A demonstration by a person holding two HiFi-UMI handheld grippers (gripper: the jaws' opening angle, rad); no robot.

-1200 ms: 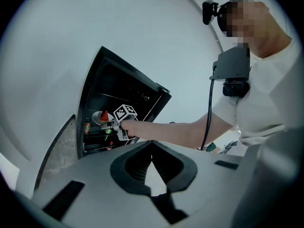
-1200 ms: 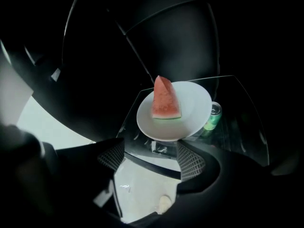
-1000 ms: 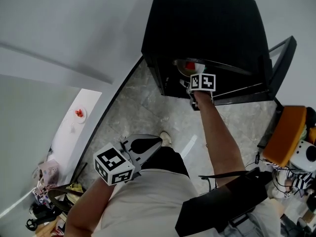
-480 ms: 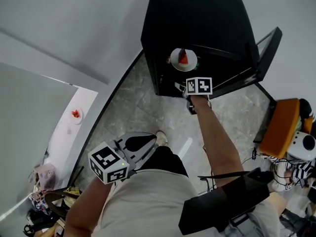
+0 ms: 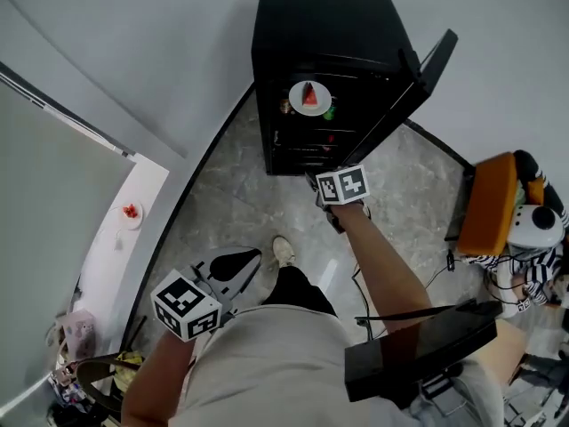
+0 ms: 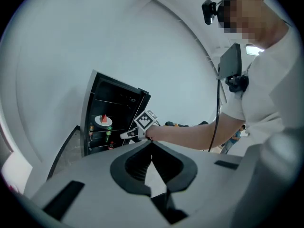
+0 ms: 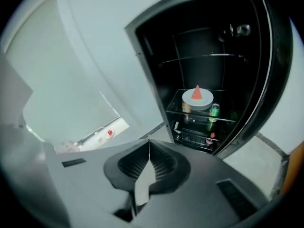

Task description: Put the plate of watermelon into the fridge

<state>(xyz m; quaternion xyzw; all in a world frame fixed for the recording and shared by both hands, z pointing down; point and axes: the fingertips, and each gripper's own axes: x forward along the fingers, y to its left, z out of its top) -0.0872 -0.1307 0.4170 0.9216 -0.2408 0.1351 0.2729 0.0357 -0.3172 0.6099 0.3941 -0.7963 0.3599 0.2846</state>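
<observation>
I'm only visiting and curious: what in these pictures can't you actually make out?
- Labels of the cans near the plate of watermelon: too small, right gripper view.
- Red food on the small dish at far left: too small, head view.
- Upper shelves of the fridge: too dark, right gripper view.

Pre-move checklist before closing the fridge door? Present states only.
1. Placement: plate of watermelon sits on the glass shelf inside the fridge: ok.
2. Release: right gripper is shut with nothing between its jaws: ok.
3. Clearance: right gripper is outside the fridge, apart from the plate: ok.
4. Spare hand: left gripper is shut and empty: ok.
5. Closure: fridge door stands open: not ok.
6. Overhang: plate fully behind the shelf's front edge: cannot tell.
</observation>
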